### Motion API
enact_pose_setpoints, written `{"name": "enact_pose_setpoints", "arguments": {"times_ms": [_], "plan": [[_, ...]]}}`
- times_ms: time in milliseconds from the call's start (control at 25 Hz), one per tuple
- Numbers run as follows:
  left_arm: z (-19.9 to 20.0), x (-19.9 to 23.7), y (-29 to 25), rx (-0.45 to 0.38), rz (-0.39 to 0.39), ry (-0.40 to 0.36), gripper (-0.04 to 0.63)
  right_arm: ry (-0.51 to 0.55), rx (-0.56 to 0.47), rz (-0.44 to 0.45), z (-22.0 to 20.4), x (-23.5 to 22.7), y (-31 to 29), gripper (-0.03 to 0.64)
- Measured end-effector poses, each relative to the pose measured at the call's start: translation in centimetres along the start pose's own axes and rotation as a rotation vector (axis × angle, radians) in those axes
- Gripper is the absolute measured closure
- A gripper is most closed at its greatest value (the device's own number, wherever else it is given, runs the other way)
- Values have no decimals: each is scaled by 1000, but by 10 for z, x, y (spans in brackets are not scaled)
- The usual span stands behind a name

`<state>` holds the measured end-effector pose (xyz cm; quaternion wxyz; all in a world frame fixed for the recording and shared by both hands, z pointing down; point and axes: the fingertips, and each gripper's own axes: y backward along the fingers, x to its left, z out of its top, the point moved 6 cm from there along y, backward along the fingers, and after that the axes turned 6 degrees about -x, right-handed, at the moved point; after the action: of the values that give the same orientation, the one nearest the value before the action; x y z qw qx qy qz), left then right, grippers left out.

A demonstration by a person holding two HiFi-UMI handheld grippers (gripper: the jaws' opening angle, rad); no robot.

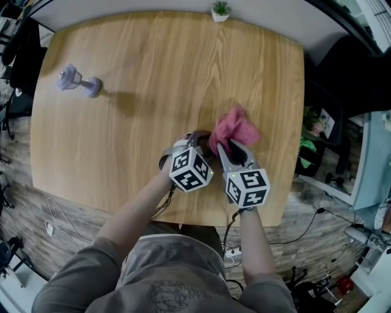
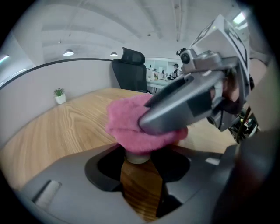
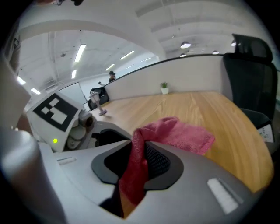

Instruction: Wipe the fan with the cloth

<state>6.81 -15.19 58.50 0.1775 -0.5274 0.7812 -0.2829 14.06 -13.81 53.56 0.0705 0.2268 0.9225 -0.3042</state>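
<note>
Fan [image 2: 138, 156]: only a pale, smooth, rounded part is showing. It is sitting near the front edge of the bench, between the left tool's jaws and under the cloth. The rest is being covered, so neither its long axis nor the way it is pointing can be told.
Cloth [image 1: 235, 125]: a rose-pink, nubby terry piece crumpled into a loose bunch. It is lying over the fan and spreading away from the person toward the far side of the bench. One fold is running back down between the right tool's jaws.
Left tool [image 1: 195, 145]: it is angling down toward the bench with its jaws standing partly apart. The dark pads are closing on the fan's pale part from both sides.
Right tool [image 1: 232, 147]: its jaws are drawn nearly together and are pinching the fold of cloth. One grey jaw is bearing on top of the bunch, just beside the left tool.
Bench [image 1: 153, 73]: a light wood-grain top with rounded corners is carrying everything.
Lavender object [image 1: 79, 81]: a small piece with an irregular head, a narrow neck and a round foot. It is lying on its side near the far left corner, well apart from both tools. What it is cannot be told.
Potted plant [image 1: 220, 11]: a small green tuft in a white pot is standing at the middle of the bench's far edge.
</note>
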Motion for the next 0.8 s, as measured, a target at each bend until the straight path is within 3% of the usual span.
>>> {"name": "enact_pose_setpoints", "arguments": {"times_ms": [200, 400, 600, 680, 800], "plan": [[-1, 0, -1, 3, -4, -1, 400, 10, 78, 109, -9, 4, 4, 517], [-1, 0, -1, 2, -2, 0, 400, 82, 90, 64, -5, -30, 15, 517], [-1, 0, 2, 3, -5, -2, 400, -96, -31, 83, 3, -50, 24, 515], [-2, 1, 2, 7, -1, 1, 400, -130, -81, 48, 5, -59, 26, 515], [0, 0, -1, 5, -1, 0, 400, -188, -169, -125, 9, -84, 34, 517]]}}
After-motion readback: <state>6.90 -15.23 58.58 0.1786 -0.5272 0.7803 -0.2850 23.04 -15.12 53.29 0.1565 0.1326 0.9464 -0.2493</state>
